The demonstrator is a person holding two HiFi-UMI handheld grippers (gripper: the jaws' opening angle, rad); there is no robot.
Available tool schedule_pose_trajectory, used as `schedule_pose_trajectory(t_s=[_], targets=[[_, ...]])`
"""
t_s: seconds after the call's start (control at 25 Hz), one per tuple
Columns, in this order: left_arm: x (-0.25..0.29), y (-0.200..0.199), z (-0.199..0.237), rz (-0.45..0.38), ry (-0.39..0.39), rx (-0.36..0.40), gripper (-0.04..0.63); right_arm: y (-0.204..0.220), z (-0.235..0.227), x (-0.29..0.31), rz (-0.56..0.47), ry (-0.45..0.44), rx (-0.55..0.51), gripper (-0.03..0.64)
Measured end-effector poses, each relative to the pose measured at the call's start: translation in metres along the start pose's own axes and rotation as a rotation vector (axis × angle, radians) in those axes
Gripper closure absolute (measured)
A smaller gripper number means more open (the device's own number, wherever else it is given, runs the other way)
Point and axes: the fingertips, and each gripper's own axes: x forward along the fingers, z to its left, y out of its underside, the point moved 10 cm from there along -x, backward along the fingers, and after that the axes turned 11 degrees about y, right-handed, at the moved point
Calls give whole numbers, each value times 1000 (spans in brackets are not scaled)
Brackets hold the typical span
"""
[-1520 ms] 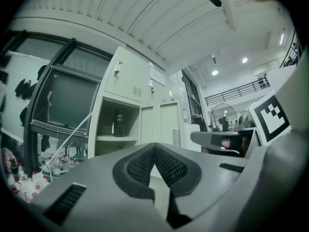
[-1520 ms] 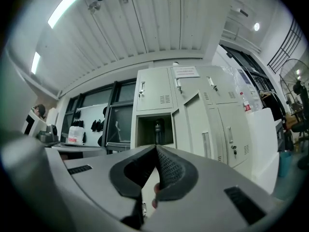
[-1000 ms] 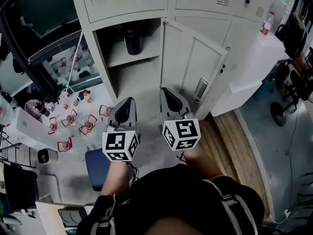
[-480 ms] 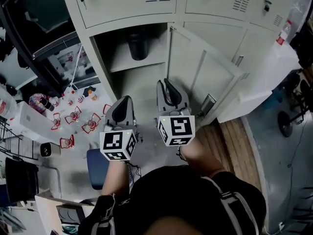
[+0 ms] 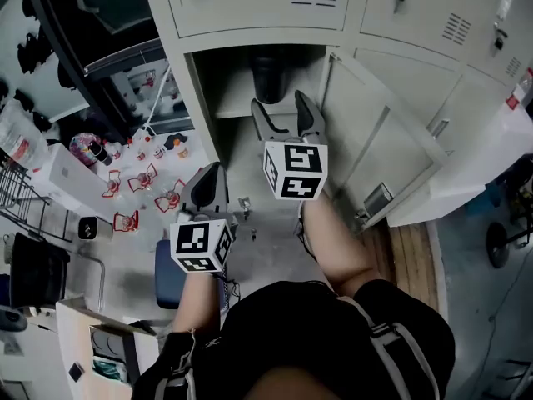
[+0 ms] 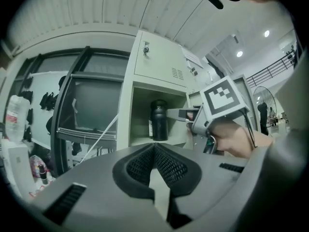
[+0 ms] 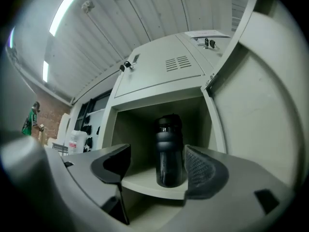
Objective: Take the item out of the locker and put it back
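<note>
A black bottle (image 5: 268, 73) stands upright on the shelf (image 5: 237, 107) inside the open locker. My right gripper (image 5: 283, 111) is raised in front of the opening and points at the bottle (image 7: 169, 151). Its jaws have just been opening and stand open, with nothing between the pads; the bottle stands just beyond the tips. My left gripper (image 5: 210, 186) hangs back, lower and to the left, shut and empty. From the left gripper view, the left gripper (image 6: 154, 146) looks toward the bottle (image 6: 159, 120) and the right gripper (image 6: 182, 114).
The locker door (image 5: 391, 140) is swung open to the right of my right gripper. Small red-and-white items (image 5: 141, 182) lie on the floor at the left, near a blue seat (image 5: 166, 273). A strip of wooden floor (image 5: 408, 257) runs along the right.
My right gripper has moved forward and up to the locker opening, and its jaws have gone from shut to open. The left gripper has shifted a little forward.
</note>
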Motion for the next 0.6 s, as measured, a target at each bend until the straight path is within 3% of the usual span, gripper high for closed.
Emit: schedule_pose_trajectory(t_s=[0.32, 0.6], targets=[[-12, -3, 15, 15, -86, 15, 583, -5, 3, 73, 59, 35, 17, 225], [-21, -4, 23, 23, -137, 20, 583, -2, 3, 118, 144, 80, -29, 201]])
